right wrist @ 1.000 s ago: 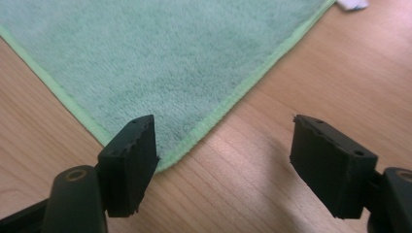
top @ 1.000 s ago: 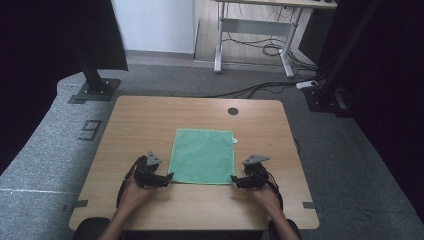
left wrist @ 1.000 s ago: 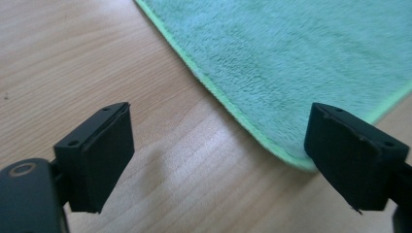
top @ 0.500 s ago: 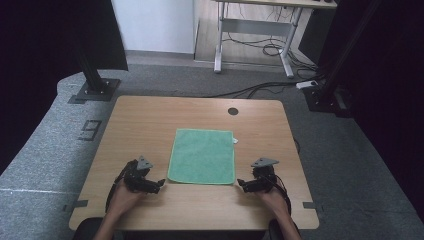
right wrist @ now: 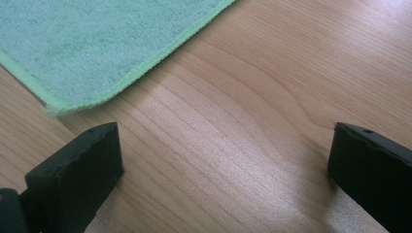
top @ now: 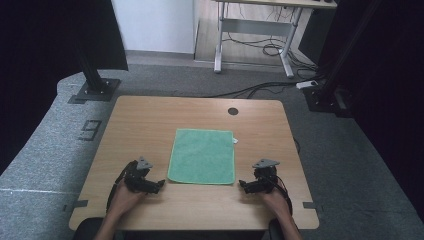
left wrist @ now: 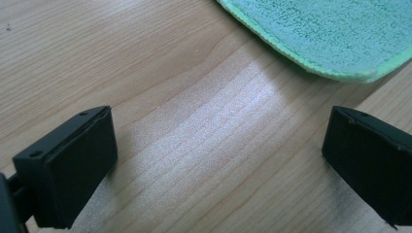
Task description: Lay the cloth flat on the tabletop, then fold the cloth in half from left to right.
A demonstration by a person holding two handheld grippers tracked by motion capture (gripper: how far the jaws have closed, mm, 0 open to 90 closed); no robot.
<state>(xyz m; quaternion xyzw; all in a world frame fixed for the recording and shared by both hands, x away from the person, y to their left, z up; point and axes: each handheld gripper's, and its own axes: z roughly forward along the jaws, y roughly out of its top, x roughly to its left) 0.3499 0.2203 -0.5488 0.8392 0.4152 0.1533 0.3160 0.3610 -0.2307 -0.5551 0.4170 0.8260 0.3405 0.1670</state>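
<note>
One green cloth point(top: 202, 156) lies on one wooden table point(top: 150, 120), with two grippers at six o'clock: left gripper point(top: 155, 186), right gripper point(top: 246, 186).

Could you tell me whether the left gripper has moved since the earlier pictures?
Yes. The left gripper, fingers open and empty, has drawn back off the green cloth toward the table's near edge.

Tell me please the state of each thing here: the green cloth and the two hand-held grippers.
Green cloth: lies flat and spread out on the table, held by nothing.
Left hand-held gripper: jaws wide open after just opening, nothing between them, beside the cloth's near left corner, apart from it.
Right hand-held gripper: jaws wide open after just opening, nothing between them, beside the near right corner, apart from it.
</note>
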